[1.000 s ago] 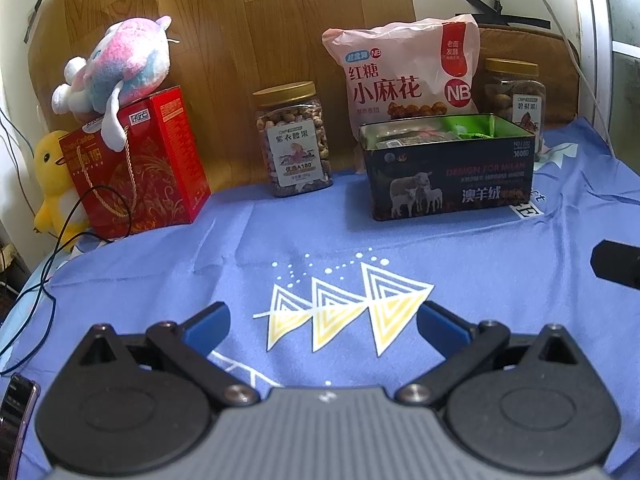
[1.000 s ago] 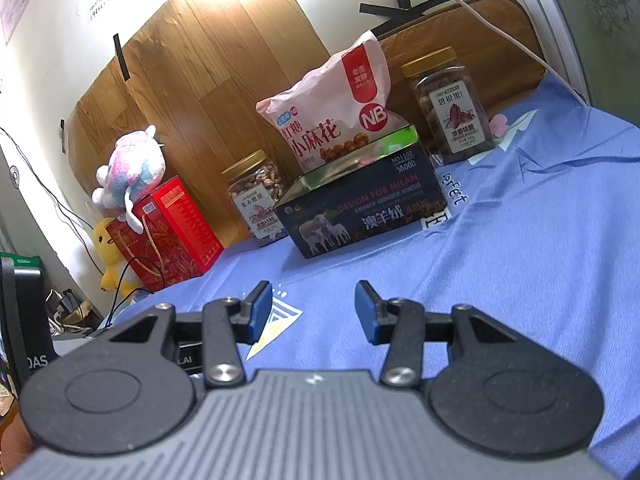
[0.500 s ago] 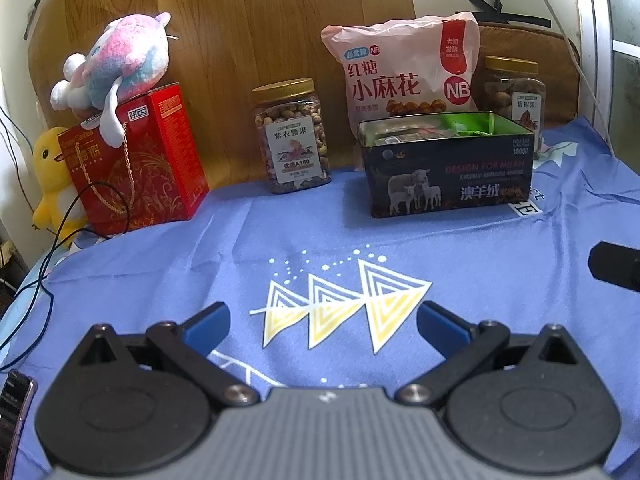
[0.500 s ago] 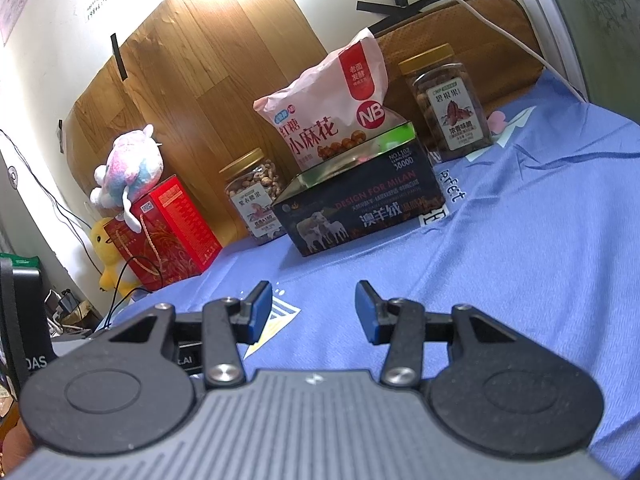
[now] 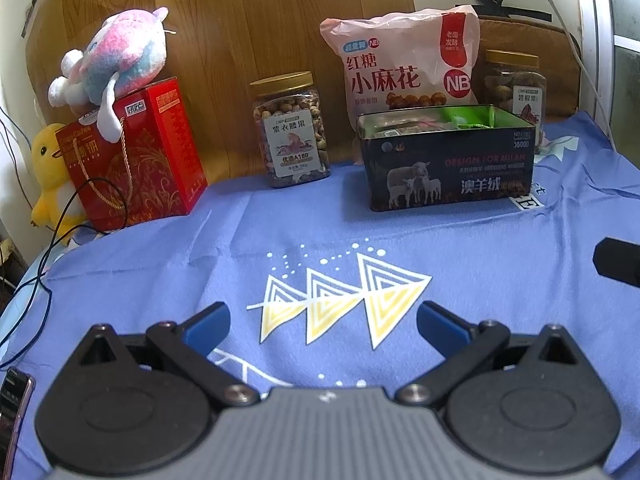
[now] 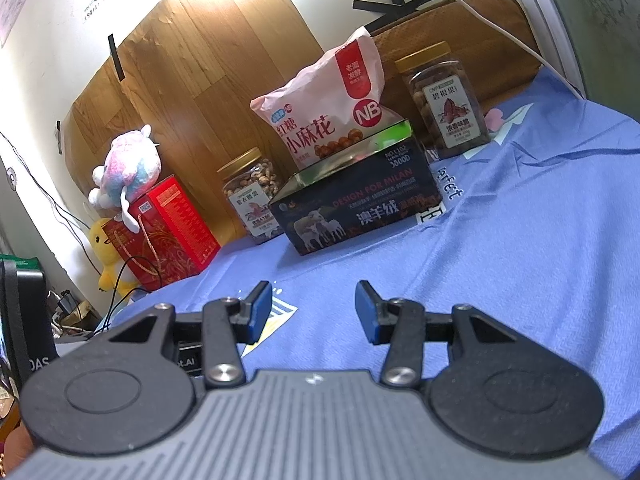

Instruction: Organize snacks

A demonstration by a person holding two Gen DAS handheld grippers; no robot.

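A dark open tin box (image 5: pixel 448 164) (image 6: pixel 356 204) with sheep on its side stands at the back of the blue cloth, with small packets inside. Behind it leans a pink snack bag (image 5: pixel 404 60) (image 6: pixel 328 108). A nut jar (image 5: pixel 292 128) (image 6: pixel 252 196) stands left of the tin, a second jar (image 5: pixel 516 88) (image 6: pixel 444 100) right of it. My left gripper (image 5: pixel 320 326) is open wide and empty, low over the cloth, well short of the tin. My right gripper (image 6: pixel 314 312) is open and empty, also short of the tin.
A red gift box (image 5: pixel 136 156) with a pink plush toy (image 5: pixel 112 64) on top and a yellow duck (image 5: pixel 52 172) stand at the back left. A black cable (image 5: pixel 40 276) trails off the left edge. A wooden board backs the cloth. A phone (image 5: pixel 12 404) lies at the lower left.
The left gripper's view has shifted slightly, so the tin and jars sit a little lower and left. The right gripper has tilted slightly. Both stay open and empty.
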